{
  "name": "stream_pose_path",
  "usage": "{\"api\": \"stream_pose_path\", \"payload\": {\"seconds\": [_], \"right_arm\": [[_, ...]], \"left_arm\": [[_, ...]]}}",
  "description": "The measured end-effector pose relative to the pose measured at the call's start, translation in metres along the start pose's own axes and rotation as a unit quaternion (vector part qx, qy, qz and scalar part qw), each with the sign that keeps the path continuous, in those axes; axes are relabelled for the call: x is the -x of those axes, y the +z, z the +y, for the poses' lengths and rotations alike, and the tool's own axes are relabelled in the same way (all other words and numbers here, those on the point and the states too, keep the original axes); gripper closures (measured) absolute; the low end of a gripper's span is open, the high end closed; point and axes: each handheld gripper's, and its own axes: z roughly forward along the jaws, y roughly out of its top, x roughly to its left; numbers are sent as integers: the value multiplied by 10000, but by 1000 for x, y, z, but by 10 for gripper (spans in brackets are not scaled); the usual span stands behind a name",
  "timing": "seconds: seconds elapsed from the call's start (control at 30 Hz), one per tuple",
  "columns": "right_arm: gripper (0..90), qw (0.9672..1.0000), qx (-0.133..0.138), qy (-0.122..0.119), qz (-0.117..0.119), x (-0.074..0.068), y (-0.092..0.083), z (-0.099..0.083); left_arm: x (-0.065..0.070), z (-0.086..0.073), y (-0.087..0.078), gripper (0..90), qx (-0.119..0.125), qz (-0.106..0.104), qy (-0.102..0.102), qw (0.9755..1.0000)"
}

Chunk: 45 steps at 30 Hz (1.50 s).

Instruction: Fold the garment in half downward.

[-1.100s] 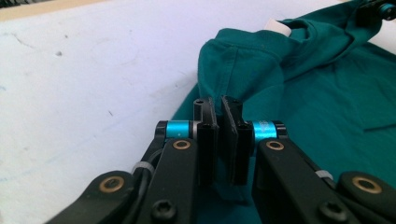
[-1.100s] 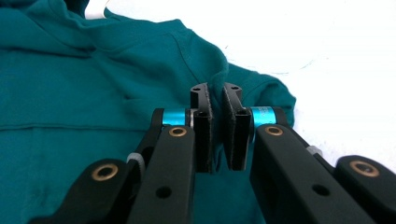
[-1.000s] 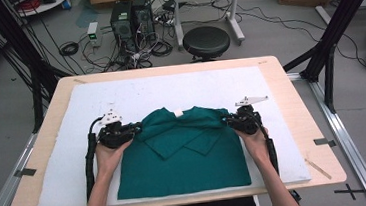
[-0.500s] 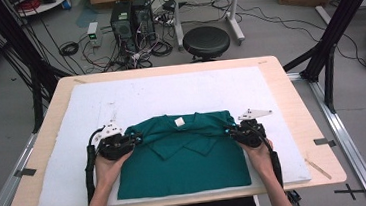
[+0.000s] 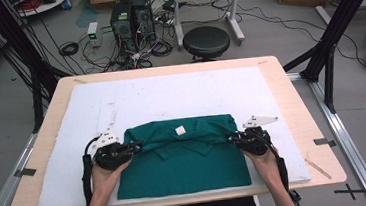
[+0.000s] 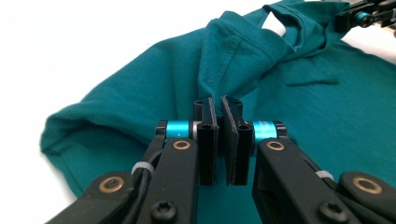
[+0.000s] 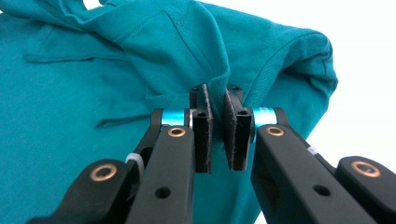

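Observation:
A teal shirt [image 5: 181,158] lies folded on the white mat [image 5: 170,94], its collar edge and small white label [image 5: 180,130] toward the far side. My left gripper [image 5: 135,147] is shut on a raised fold of the shirt's left shoulder; in the left gripper view the pads [image 6: 208,112] pinch a ridge of the cloth [image 6: 233,56]. At the shirt's right shoulder my right gripper [image 5: 231,137] is shut on the cloth, and in the right gripper view its jaws [image 7: 216,95] hold a hanging fold of the shirt [image 7: 196,42]. Both sit low, close to the mat.
The mat covers a wooden table [image 5: 296,98] whose edges lie just beyond it. A black stool [image 5: 206,42], computer towers [image 5: 131,17] and cables stand on the floor behind. Dark frame posts [image 5: 332,29] rise at both sides.
Both grippers have sunk and come toward the near edge with the shirt's shoulders in them. The lifted top fold has dropped lower and lies flatter over the body of the shirt.

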Motion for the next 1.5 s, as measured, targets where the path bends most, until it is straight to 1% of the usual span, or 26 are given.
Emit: {"api": "stream_pose_path", "payload": {"seconds": [0.07, 0.17, 0.23, 0.3, 0.37, 0.47, 0.53, 0.6, 0.7, 0.8, 0.83, 0.9, 1.13, 1.23, 1.3, 1.33, 1.37, 1.4, 1.43, 1.5], "right_arm": [[842, 10000, 28, 16, 14, -3, -3, -5], [842, 10000, -12, 25, 44, -6, -4, -11], [842, 10000, -32, 56, 75, -7, -5, -14], [842, 9999, -45, 47, 105, -9, -7, -17], [842, 9998, -53, 34, 171, -11, -10, -19], [842, 9997, -66, 25, 214, -13, -14, -21], [842, 9997, -62, 13, 232, -15, -16, -23], [843, 9996, -61, -9, 259, -17, -19, -25], [843, 9995, -74, -15, 316, -20, -23, -28], [845, 9993, -92, 5, 367, -22, -27, -32], [845, 9992, -105, -5, 391, -23, -28, -33], [845, 9991, -126, -41, 404, -25, -31, -35], [845, 9987, -211, -50, 453, -28, -35, -41], [842, 9985, -256, -56, 483, -29, -35, -44], [798, 9982, -330, -55, 489, -29, -33, -45], [756, 9981, -348, -59, 497, -30, -33, -45], [686, 9979, -351, -47, 540, -29, -33, -45], [642, 9981, -316, -12, 536, -29, -34, -44], [622, 9981, -263, 12, 553, -29, -35, -43], [567, 9982, -188, 41, 577, -29, -36, -37]], "left_arm": [[3, -2, -3, 845, -15, -4, 42, 10000], [7, -5, -6, 845, -21, -39, 49, 10000], [10, -7, -8, 845, -71, -69, 97, 9999], [13, -9, -10, 846, -176, -162, 156, 9996], [17, -11, -12, 846, -213, -158, 200, 9994], [21, -13, -16, 846, -172, -203, 196, 9995], [23, -16, -18, 846, -136, -239, 150, 9995], [26, -18, -21, 846, -152, -297, 150, 9993], [27, -21, -26, 846, -159, -309, 164, 9993], [26, -25, -31, 847, -134, -371, 40, 9992], [26, -26, -33, 847, -144, -400, 14, 9991], [28, -28, -35, 847, -165, -422, 23, 9990], [35, -33, -40, 847, -252, -470, 72, 9985], [34, -36, -38, 846, -345, -491, 15, 9982], [33, -38, -36, 829, -371, -561, -38, 9977], [32, -38, -37, 785, -326, -596, -76, 9977], [31, -36, -37, 726, -292, -636, -94, 9975], [31, -33, -38, 679, -247, -665, -136, 9974], [30, -29, -39, 641, -207, -714, -144, 9971], [32, -22, -38, 623, -120, -774, -121, 9969]]}}
